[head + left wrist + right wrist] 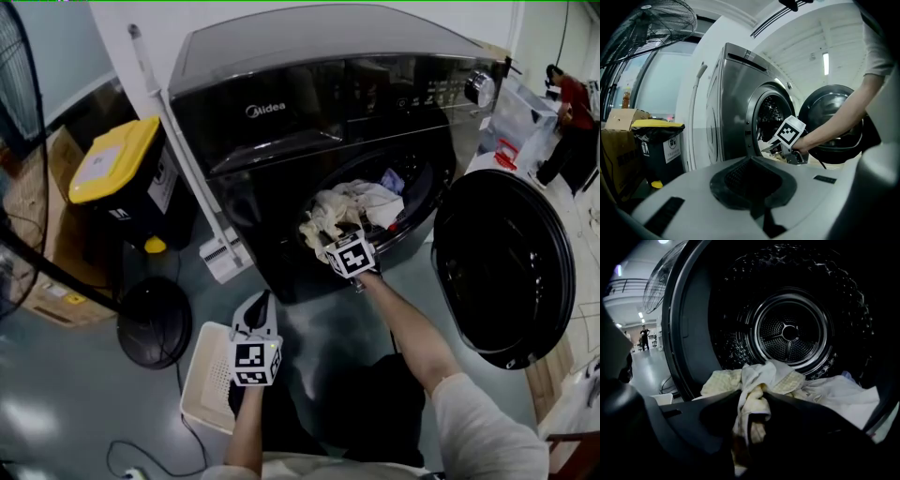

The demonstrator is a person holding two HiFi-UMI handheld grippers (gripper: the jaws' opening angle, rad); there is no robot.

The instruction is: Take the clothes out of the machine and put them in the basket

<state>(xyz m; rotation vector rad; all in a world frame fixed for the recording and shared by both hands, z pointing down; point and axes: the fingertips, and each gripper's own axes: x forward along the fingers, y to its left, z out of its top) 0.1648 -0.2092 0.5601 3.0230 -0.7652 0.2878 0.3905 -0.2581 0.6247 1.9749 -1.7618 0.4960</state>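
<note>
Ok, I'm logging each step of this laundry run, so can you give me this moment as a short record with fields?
machine: dark front loader
door: open, swung to the right in the head view
clothes: pale heap at the drum mouth
right gripper: at the drum mouth, shut on a pale yellow cloth
left gripper: shut, empty, held over the basket
basket: white, on the floor before the machine; no clothes in the part that shows
</note>
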